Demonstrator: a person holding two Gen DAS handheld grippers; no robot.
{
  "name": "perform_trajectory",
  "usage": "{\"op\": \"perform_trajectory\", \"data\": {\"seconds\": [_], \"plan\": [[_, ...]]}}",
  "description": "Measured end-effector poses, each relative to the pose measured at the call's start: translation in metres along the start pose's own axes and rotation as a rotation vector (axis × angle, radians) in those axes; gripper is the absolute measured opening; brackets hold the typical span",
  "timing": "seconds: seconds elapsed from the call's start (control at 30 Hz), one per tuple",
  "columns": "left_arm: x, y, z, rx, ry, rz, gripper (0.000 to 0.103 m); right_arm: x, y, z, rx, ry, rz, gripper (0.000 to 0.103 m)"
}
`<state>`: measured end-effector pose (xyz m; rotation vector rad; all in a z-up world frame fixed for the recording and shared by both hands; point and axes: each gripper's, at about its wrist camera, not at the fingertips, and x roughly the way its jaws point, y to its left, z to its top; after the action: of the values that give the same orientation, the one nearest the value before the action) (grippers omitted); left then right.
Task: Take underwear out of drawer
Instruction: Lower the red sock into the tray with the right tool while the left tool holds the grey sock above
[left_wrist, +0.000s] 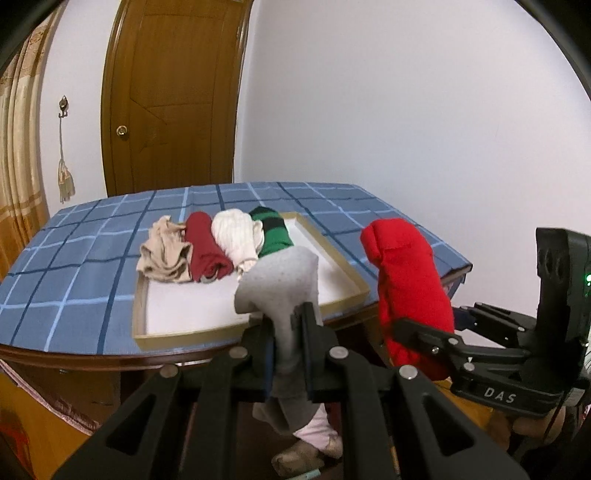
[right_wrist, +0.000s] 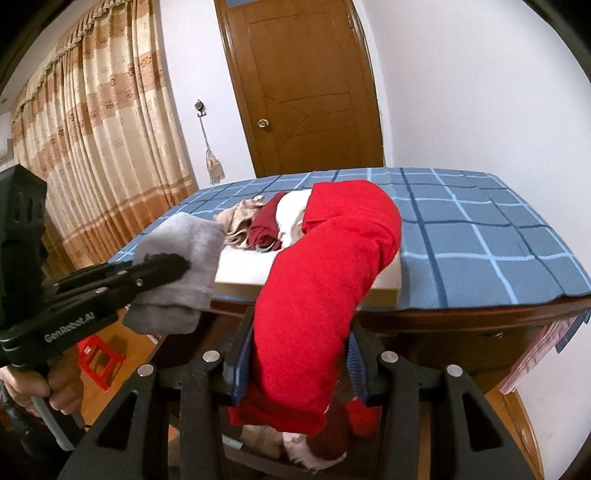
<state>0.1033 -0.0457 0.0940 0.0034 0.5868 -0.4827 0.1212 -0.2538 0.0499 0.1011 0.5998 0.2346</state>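
Claw work first: the left claw (left_wrist: 286, 328) is clamped on a rolled grey garment (left_wrist: 284, 273), the right claw (right_wrist: 295, 354) on a rolled red garment (right_wrist: 325, 266), both held in the air before the worktop (left_wrist: 74, 258). Best to carry each roll clear over the tray's (left_wrist: 177, 338) near rim, then set it down on bare white floor. Already in the tray lie beige (left_wrist: 166, 251), maroon (left_wrist: 205, 247), cream (left_wrist: 236, 236) and green-striped (left_wrist: 271, 229) rolls. Below, more clothes (left_wrist: 314, 435) show, seemingly in the drawer.

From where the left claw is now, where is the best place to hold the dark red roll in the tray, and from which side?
Grip the dark red roll across its middle, coming from above. It lies lengthwise between the beige piece and the cream roll, touching both, so only its top is free; the tray rim guards the near end.
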Motion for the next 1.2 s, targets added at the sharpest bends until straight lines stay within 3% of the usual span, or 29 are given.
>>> {"op": "perform_trajectory", "data": {"seconds": [0.27, 0.73, 1.2], "plan": [[0.025, 0.006, 0.018, -0.025, -0.012, -0.006, 0.009, 0.020, -0.019, 0.025, -0.005, -0.017, -0.046, 0.046], [0.080, 0.010, 0.039, -0.043, 0.021, -0.010, 0.009, 0.077, -0.042, 0.055, -0.019, 0.049, -0.077, 0.046], [0.141, 0.005, 0.040, -0.066, 0.121, -0.037, 0.010, 0.138, -0.058, 0.081, -0.098, 0.114, -0.118, 0.046]]}}
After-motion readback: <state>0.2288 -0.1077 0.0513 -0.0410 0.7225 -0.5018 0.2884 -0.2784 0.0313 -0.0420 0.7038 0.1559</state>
